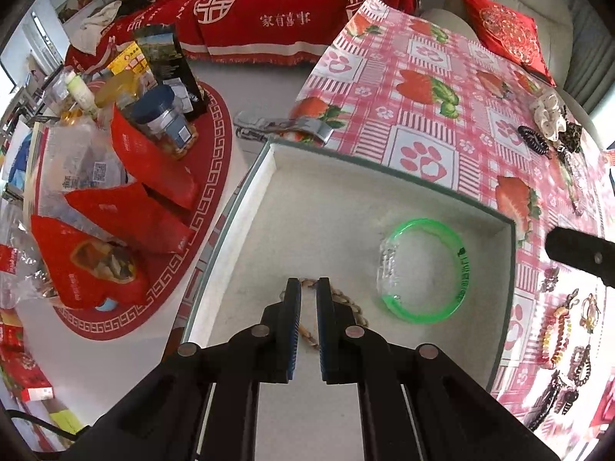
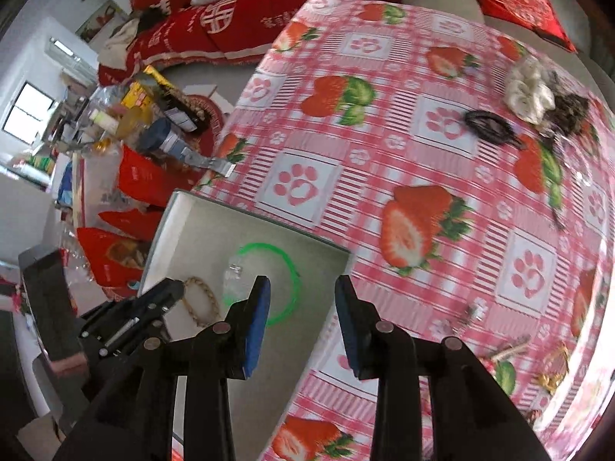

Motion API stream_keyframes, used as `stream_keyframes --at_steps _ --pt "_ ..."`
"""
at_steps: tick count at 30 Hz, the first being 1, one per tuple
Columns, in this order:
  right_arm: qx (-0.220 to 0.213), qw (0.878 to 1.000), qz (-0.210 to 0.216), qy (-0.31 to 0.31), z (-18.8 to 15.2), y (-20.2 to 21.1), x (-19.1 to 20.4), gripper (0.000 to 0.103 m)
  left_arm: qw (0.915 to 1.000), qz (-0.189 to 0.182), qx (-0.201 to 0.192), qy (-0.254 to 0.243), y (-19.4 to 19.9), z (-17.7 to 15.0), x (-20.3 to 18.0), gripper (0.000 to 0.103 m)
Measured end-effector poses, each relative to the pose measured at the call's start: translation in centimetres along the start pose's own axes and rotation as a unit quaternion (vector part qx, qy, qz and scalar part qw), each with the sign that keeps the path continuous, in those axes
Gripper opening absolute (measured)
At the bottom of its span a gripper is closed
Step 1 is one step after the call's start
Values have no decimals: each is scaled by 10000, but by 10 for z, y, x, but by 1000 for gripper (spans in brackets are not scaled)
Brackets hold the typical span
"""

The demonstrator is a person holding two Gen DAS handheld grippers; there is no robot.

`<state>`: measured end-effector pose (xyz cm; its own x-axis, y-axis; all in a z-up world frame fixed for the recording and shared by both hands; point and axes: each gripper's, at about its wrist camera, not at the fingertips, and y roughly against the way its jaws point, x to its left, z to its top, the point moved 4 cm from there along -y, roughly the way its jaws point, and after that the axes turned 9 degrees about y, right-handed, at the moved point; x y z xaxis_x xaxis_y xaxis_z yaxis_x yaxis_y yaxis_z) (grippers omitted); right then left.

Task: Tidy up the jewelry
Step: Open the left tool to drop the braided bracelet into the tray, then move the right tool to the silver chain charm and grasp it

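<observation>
On the table, a pink checked cloth (image 2: 442, 161) printed with strawberries and paw prints covers the top, and an open white tray (image 1: 307, 199) sits at its near corner. Behind the tray runs a sofa draped in red throws (image 1: 246, 11); off the tray's left side stands a round red mat (image 1: 200, 199) crowded with red packets and jars. Inside the tray lie a green bangle (image 1: 424, 271) and, beside it, a braided tan bracelet (image 2: 200, 301). To the tray's right, more beaded pieces (image 1: 557, 330) are scattered on the cloth, with a cream scrunchie (image 2: 528, 90) far beyond the tray.

The left gripper (image 1: 308, 286) hangs low over the tray, its fingers narrowly parted right over the braided bracelet, gripping nothing. The right gripper (image 2: 301, 288) hovers above the tray's right edge, spread wide and empty.
</observation>
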<state>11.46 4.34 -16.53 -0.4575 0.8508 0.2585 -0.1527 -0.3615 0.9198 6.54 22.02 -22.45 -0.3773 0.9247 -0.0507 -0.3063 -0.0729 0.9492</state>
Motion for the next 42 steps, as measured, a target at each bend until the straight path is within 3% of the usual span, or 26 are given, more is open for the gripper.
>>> stream_keyframes --at_steps 1,2,6,9,18,29,42 --pt "-7 10000 -25 -42 -2 1 -4 42 10000 -5 22 3 1 0 -1 77" --pt "-10 9999 -54 -99 -5 2 -10 43 10000 71 2 55 2 1 0 102" --pt "-1 9991 -255 -325 -17 14 -38 47 9999 76 -145 -26 3 3 -3 103" --pt "49 9978 -414 -523 -28 19 -62 57 9993 183 -272 -193 6 3 -8 103" --pt "331 9937 -722 -785 -66 18 -110 58 9990 168 -189 -371 20 -12 -39 103" --pt "578 9969 -306 -435 -66 -4 -130 58 9996 -30 65 -288 53 -74 -101 103" --pt "804 9963 114 266 -55 -29 -137 58 9988 -47 447 205 49 -127 -153 103"
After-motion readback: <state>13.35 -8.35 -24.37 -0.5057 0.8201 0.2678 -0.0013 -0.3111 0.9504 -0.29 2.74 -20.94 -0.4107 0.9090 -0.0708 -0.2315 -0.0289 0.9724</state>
